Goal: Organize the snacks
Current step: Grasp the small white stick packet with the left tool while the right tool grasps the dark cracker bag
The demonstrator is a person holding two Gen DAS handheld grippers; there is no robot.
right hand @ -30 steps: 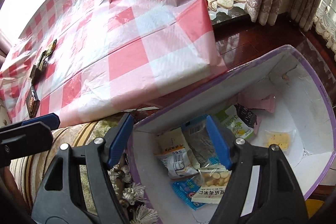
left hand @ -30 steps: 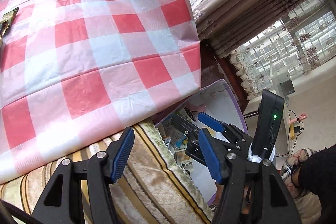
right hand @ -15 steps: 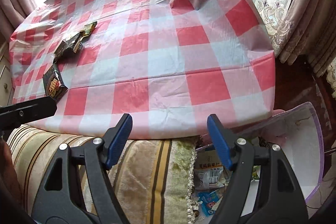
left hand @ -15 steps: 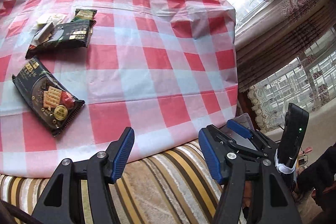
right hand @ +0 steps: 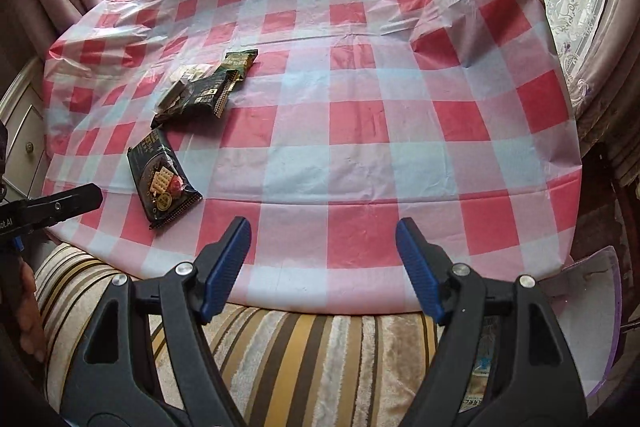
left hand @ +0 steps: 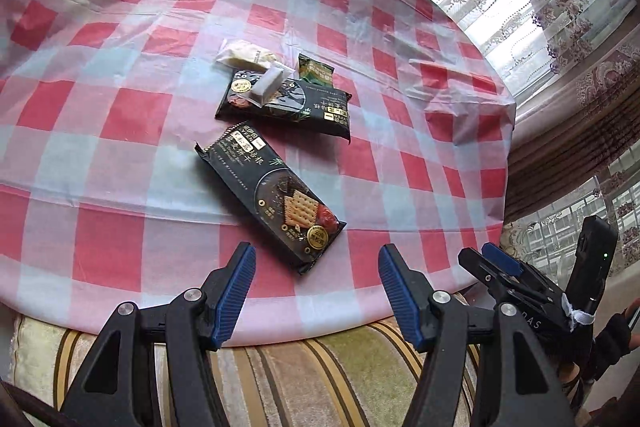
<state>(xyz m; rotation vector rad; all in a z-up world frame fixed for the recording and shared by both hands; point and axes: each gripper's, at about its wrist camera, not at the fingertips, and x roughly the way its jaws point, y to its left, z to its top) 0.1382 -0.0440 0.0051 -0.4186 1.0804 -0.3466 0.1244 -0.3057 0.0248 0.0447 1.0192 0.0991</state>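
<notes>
A second ago your left gripper (left hand: pixel 316 291) looked past the table edge at the purple-rimmed box; now its view has swung onto the checked tablecloth (left hand: pixel 120 147), with the snacks at the frame's centre. Your right gripper (right hand: pixel 322 263) earlier hung over the open box full of packets; now only a corner of that box (right hand: pixel 600 291) shows at the lower right of its view. Both claws stand wide with nothing between the pads, as they did before.

Count what lies on the cloth: two long black cracker packs, the nearer cracker pack (left hand: pixel 272 197) just above your left claw and the farther cracker pack (left hand: pixel 286 103) behind it; one small green packet (left hand: pixel 316 69); one clear sachet (left hand: pixel 269 85) lying on the farther pack; one pale packet (left hand: pixel 244 55) beside them. That makes five snacks, clustered at centre in the left view and at middle left in the right view.
</notes>
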